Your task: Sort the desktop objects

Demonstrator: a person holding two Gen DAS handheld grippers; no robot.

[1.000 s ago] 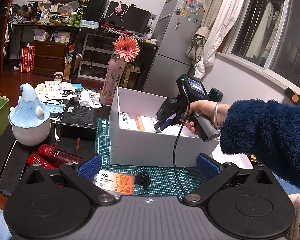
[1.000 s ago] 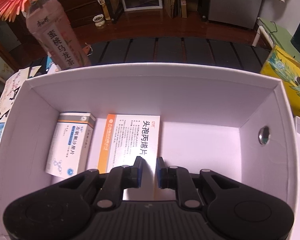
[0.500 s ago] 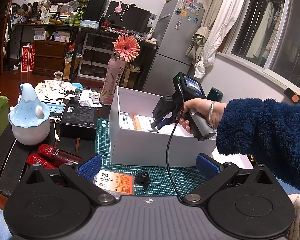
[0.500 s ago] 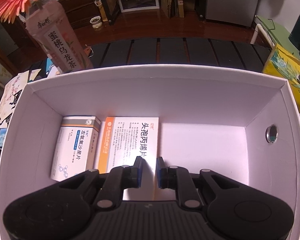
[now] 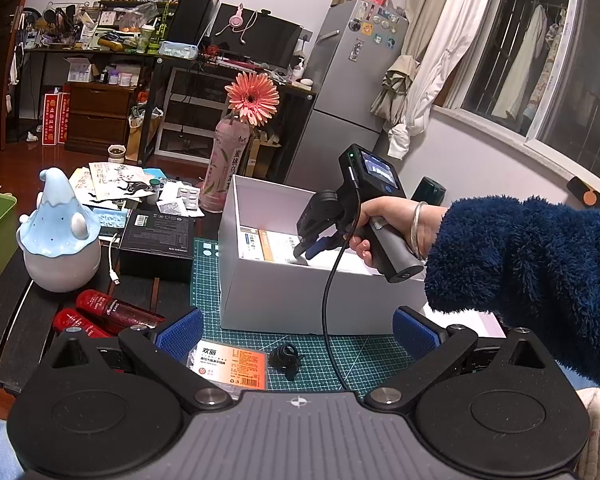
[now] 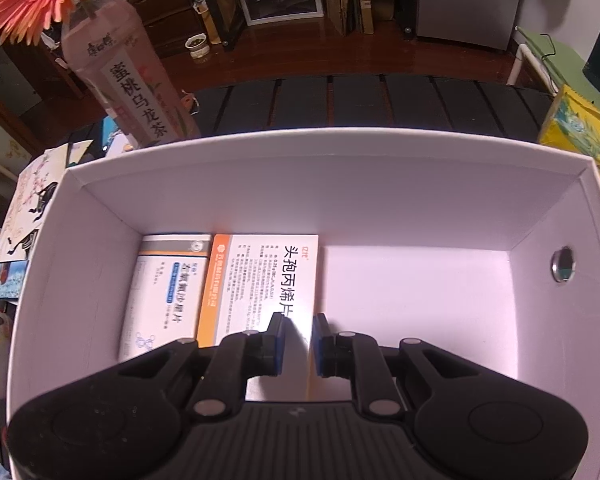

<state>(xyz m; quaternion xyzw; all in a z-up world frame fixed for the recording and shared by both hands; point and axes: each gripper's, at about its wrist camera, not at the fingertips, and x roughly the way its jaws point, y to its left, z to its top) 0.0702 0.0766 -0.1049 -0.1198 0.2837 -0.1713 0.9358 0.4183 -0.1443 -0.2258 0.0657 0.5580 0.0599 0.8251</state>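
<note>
A white open box [image 5: 300,296] stands on the green cutting mat [image 5: 340,344]. Inside it, at the left, lie a blue-and-white medicine box [image 6: 168,284] and an orange-and-white medicine box [image 6: 260,280], flat and side by side. My right gripper [image 6: 300,332] hangs over the near end of the orange-and-white one, pointing steeply down. Its jaws stand a narrow gap apart with nothing between them. A hand in a dark blue fleece sleeve holds the right gripper [image 5: 306,250] inside the box. My left gripper [image 5: 298,336] is open low over the mat, above an orange-and-white packet [image 5: 232,364] and a small black clip [image 5: 286,358].
Two red tubes [image 5: 108,308], a blue-and-white ceramic figure [image 5: 60,236] and a black carton [image 5: 156,240] lie left of the white box. A pink bottle holding a flower [image 5: 224,168] stands behind its left corner. A yellow bag [image 6: 580,140] sits to its right.
My right gripper has drawn up and back a little from the box floor, so more of the white box shows; the hand shifted slightly left. The medicine boxes stayed put. The left gripper has not moved.
</note>
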